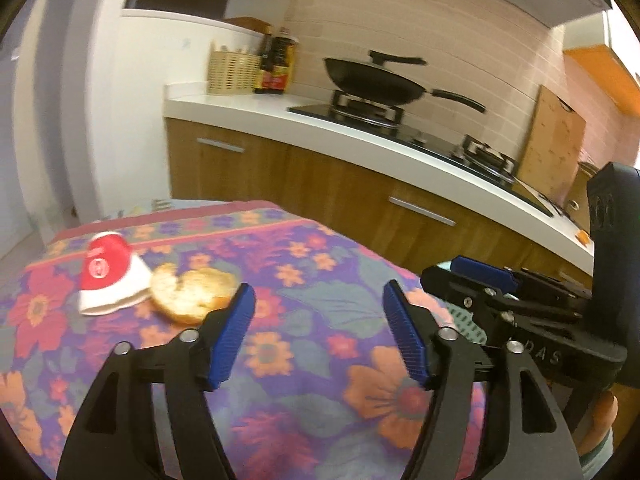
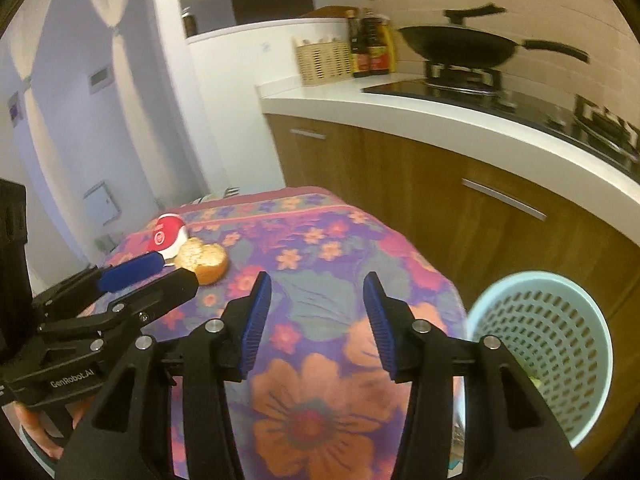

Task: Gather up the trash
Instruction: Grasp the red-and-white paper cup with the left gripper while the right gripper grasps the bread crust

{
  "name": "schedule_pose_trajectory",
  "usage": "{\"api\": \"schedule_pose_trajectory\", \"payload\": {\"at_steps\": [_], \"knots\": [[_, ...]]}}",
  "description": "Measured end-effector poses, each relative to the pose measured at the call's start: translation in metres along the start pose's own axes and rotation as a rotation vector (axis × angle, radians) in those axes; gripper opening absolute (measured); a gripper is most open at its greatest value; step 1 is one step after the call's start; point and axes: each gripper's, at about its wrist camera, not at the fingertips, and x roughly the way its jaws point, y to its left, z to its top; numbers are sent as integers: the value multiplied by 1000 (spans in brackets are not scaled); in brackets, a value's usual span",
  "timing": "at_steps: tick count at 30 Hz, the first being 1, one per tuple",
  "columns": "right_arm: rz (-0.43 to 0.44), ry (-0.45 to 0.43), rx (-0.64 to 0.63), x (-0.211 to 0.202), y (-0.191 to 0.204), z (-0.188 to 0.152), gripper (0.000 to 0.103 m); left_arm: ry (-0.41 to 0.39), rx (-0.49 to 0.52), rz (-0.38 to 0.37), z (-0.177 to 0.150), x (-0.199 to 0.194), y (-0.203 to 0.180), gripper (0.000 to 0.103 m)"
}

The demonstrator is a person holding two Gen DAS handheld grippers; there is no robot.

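Desk (image 2: pixel 320 232) under floral cloth, carrying the trash. Pale blue perforated bin (image 2: pixel 560 344), just right of the right gripper (image 2: pixel 316 320) fingers; a greenish scrap shows inside. Bread piece (image 1: pixel 192 294) touching crumpled red-white cup (image 1: pixel 110 280), ahead-left of the left gripper (image 1: pixel 318 332) fingers. Both finger pairs apart, empty.

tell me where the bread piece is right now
The bread piece lies on the floral tablecloth at the table's far left in both wrist views, touching the red and white paper cup lying beside it.
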Motion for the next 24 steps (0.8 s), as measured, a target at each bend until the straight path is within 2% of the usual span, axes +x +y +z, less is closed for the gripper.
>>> {"api": "schedule_pose_trajectory", "payload": {"at_steps": [1, 4, 8, 13, 19, 24], "knots": [[0, 2, -13, 4, 7, 1, 46, -9, -14, 13, 1, -3, 9, 73], [6, 13, -57, 15, 30, 6, 47, -32, -50, 49, 5, -12, 36, 76], [29, 24, -81, 33, 56, 13, 58, -64, -90, 120, 13, -24, 77, 79], [88, 47, -73, 61, 79, 23, 59, -77, -159, 176, 23, -27, 126, 81], [131, 89, -53, 104, 94, 32, 60, -26, -308, 185, 29, -2, 190, 81], [114, 76, -63, 126, 100, 30, 60, 39, -340, 201, 23, 33, 207, 79]]}}
